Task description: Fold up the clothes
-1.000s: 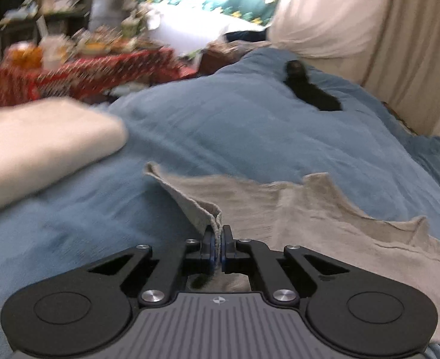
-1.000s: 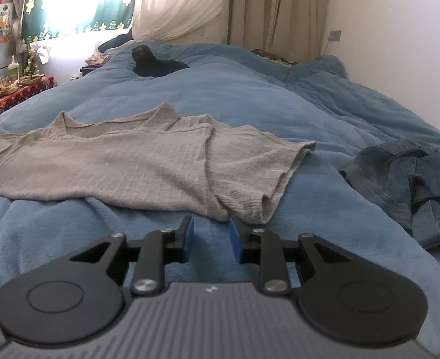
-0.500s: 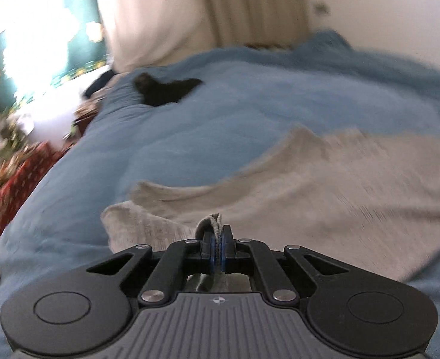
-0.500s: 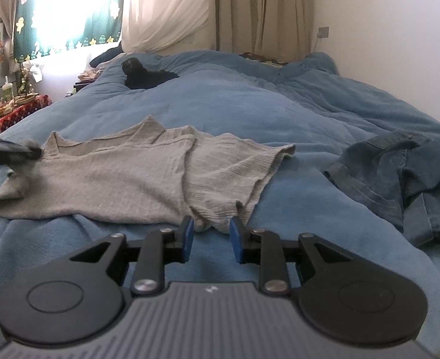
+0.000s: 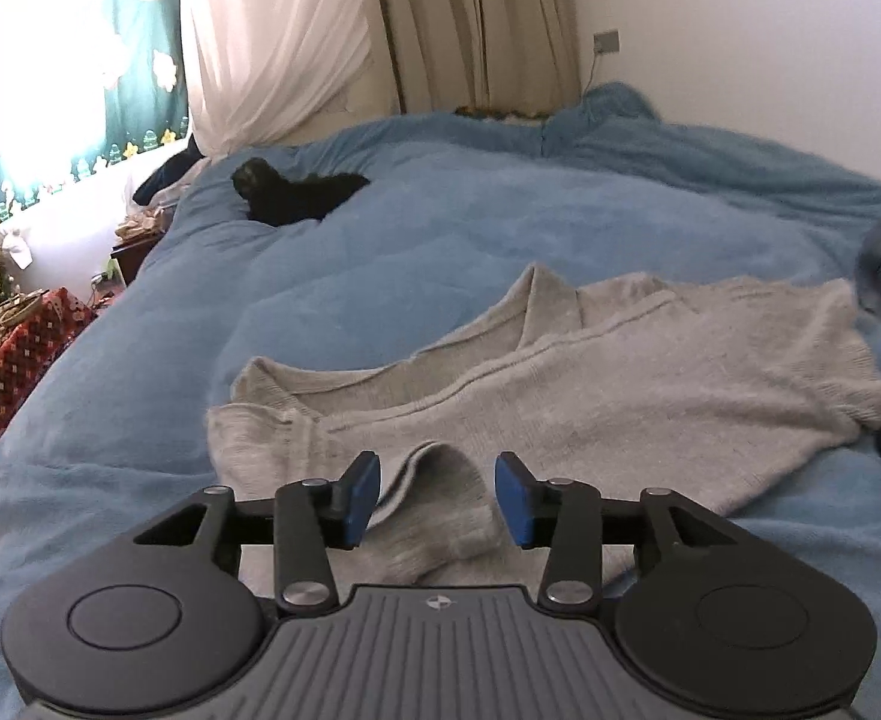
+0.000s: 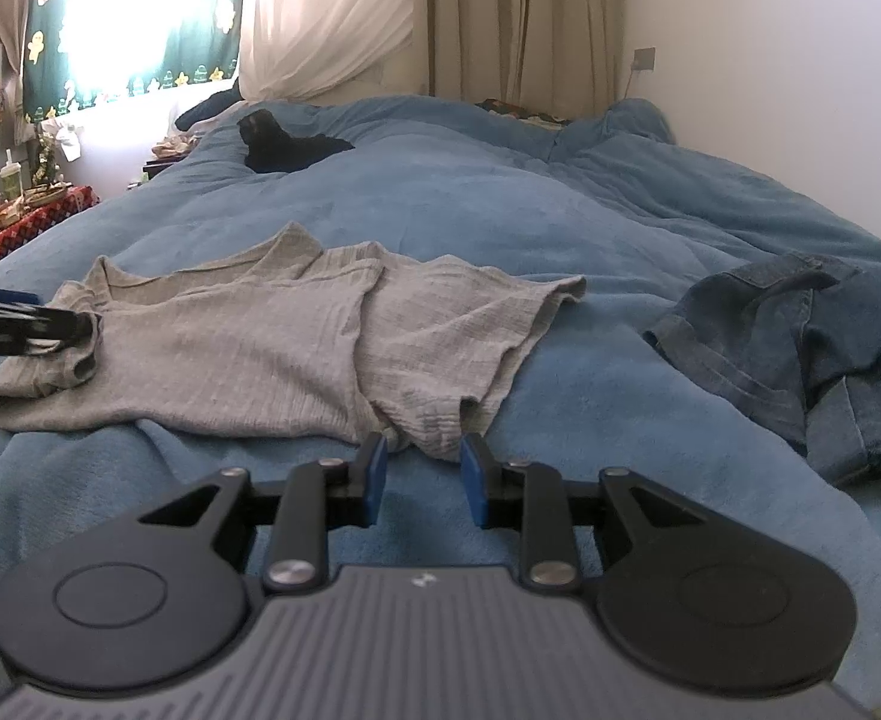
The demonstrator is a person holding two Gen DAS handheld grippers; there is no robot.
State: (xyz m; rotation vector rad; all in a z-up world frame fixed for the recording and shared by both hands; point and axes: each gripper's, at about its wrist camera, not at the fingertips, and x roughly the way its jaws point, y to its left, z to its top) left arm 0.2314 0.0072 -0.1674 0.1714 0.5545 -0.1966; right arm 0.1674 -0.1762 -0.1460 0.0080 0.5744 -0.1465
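Observation:
A grey ribbed shirt (image 5: 620, 396) lies spread on the blue duvet (image 5: 440, 228), its left sleeve folded in over the body. My left gripper (image 5: 437, 492) hovers at that folded sleeve, jaws opening; a hump of sleeve cloth sits between the blue pads (image 5: 362, 489) without being pressed. From the right wrist view the same shirt (image 6: 248, 354) shows its other side folded in too. My right gripper (image 6: 422, 468) stands open at the shirt's near hem, which reaches to its fingertips. The left gripper (image 6: 20, 327) shows at that view's left edge.
A crumpled denim garment (image 6: 800, 348) lies to the right of the shirt on the duvet. A black item (image 6: 284, 150) rests far back near the window. A red patterned table (image 5: 8, 372) with clutter stands off the bed's left side. A wall runs along the right.
The left gripper, shut on the sleeve before, carried it rightward over the shirt's body and has let go as its jaws spread. The right gripper has barely shifted.

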